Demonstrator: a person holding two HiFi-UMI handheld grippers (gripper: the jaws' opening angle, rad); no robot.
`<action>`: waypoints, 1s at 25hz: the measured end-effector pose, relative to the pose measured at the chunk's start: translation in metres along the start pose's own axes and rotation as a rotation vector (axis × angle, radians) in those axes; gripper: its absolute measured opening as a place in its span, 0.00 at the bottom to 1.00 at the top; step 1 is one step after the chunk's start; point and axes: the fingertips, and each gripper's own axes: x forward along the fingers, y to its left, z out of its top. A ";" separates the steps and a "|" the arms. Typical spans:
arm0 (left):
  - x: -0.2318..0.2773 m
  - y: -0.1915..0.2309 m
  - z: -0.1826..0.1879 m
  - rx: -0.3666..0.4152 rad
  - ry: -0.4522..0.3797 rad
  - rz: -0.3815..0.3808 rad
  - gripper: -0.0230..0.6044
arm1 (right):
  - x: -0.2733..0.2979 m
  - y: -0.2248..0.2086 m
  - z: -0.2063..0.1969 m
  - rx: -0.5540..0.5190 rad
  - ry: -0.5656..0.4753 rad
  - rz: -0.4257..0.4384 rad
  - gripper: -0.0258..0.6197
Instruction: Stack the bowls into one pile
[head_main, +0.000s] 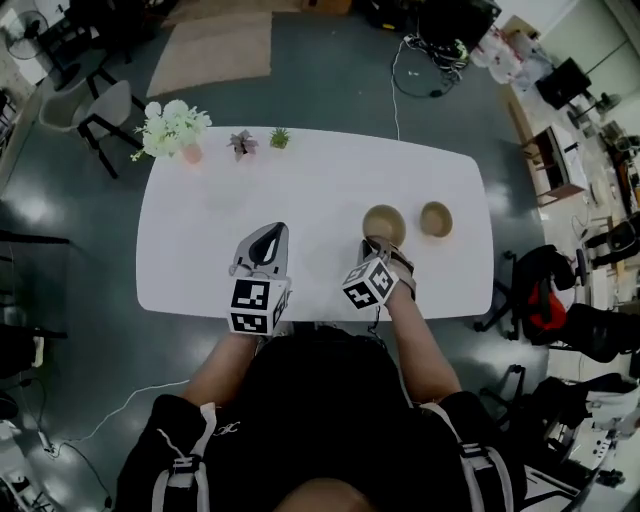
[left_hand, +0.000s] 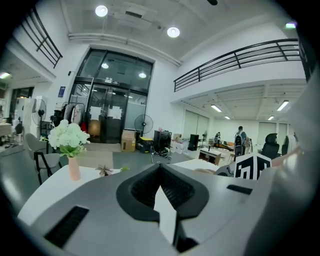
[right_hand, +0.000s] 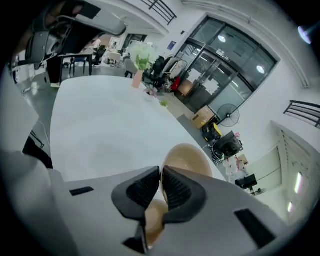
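my right tongs (right_hand: 161, 171) pinching the rim of a brown bowl (head_main: 384, 224) near the tabletop's (head_main: 300, 180) right end, second bowl (head_main: 436, 219) just beside it, closer to that end, my left tongs (left_hand: 160, 167) closed on nothing, over the middle by the near edge

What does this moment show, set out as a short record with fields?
table: white
bowls: held bowl and free bowl, tan, side by side, not stacked
right hand-held gripper: shut on held bowl's rim
left hand-held gripper: shut, empty
far edge: flower vase
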 end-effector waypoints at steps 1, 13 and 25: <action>0.004 -0.005 0.000 0.008 0.005 -0.020 0.06 | -0.001 0.001 -0.009 0.008 0.018 -0.006 0.10; 0.042 -0.069 -0.002 0.056 0.042 -0.213 0.06 | -0.017 0.012 -0.078 0.102 0.134 -0.030 0.11; 0.042 -0.071 -0.015 0.060 0.077 -0.234 0.06 | -0.002 0.044 -0.104 0.138 0.196 0.038 0.11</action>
